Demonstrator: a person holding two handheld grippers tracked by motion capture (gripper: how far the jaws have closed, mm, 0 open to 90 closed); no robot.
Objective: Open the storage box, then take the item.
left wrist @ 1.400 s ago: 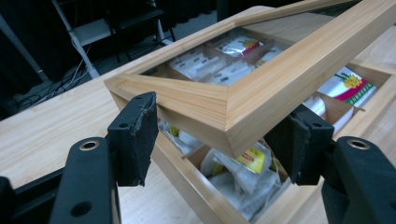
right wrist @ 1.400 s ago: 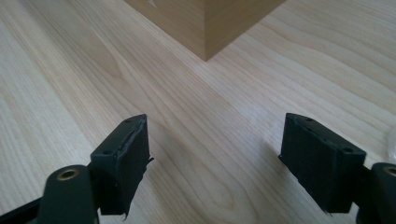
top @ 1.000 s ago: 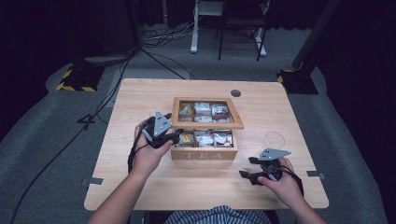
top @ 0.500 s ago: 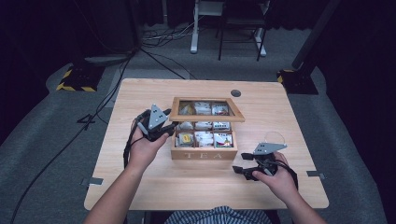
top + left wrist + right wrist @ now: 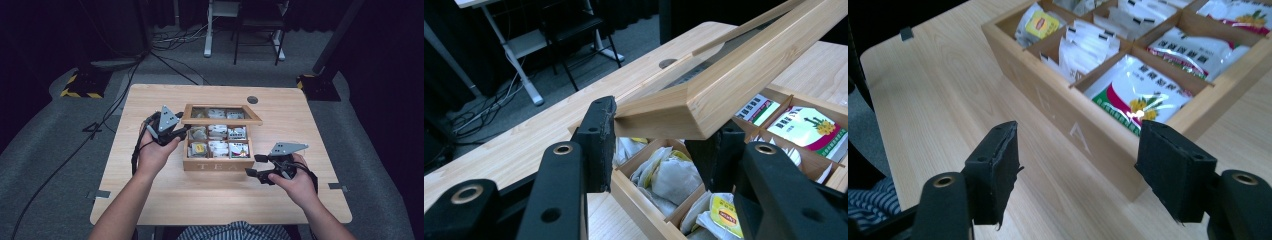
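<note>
Since a second ago left gripper (image 5: 659, 145) has clamped the lid (image 5: 724, 90) corner; right gripper (image 5: 1083, 170) gapes empty, apparently risen — lift lid slowly, steadying tea box (image 5: 218, 164).

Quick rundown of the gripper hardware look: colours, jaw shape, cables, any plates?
Both grippers are black. The left gripper and right gripper each carry a grey three-cornered plate on top, with black cables trailing back. Jaws are flat black pads with worn, rough edges, on arms with brass-ringed holes. Forearms are bare; striped clothing shows at the table's edge.
</note>
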